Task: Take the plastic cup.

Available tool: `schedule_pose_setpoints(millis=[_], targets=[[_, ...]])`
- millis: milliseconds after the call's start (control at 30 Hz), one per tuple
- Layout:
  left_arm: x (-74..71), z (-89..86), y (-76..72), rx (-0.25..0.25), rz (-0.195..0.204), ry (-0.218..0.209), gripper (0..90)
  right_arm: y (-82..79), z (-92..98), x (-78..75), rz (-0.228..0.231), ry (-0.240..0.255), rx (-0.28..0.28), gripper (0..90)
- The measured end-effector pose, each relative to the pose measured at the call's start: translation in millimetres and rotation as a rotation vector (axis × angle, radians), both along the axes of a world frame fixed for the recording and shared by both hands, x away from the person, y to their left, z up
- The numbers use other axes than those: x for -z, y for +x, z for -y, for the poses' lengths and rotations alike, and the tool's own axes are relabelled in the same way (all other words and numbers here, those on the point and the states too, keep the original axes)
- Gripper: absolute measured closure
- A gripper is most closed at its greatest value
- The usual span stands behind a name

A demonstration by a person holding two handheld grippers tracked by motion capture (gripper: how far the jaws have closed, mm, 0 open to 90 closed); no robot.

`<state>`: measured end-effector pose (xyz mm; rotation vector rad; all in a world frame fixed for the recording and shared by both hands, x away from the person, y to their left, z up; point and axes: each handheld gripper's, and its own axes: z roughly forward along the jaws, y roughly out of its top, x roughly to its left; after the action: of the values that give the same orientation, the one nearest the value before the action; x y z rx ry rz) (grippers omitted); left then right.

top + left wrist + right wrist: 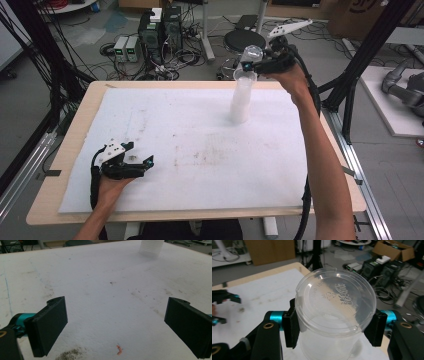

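Clear plastic, the cup (335,312) is pinched by the right gripper (334,327) just above the stack of cups (241,100) at the table's far edge. Thin walls may buckle, or it seems a second cup could lift along. The left gripper (117,325) rests wide open, empty, at the near left.

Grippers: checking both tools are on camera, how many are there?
2: left gripper rests open on the white mat, near left; right gripper is raised at the far side, clamping a clear plastic cup.
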<state>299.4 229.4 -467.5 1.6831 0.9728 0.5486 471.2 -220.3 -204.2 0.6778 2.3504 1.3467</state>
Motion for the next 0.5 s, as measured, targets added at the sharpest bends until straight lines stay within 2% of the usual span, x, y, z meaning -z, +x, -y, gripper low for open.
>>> schedule_pose_setpoints(millis=[367,500], targets=[[-0.1,-0.2,0.6,0.000,-0.009,0.000,4.6,-64.1,-31.7,35.8,0.015,0.045,-0.172,40.4],[0.0,-0.4,0.5,0.001,-0.007,-0.003,4.6,-87.7,-44.2,52.5,0.023,0.078,-0.216,40.6]])
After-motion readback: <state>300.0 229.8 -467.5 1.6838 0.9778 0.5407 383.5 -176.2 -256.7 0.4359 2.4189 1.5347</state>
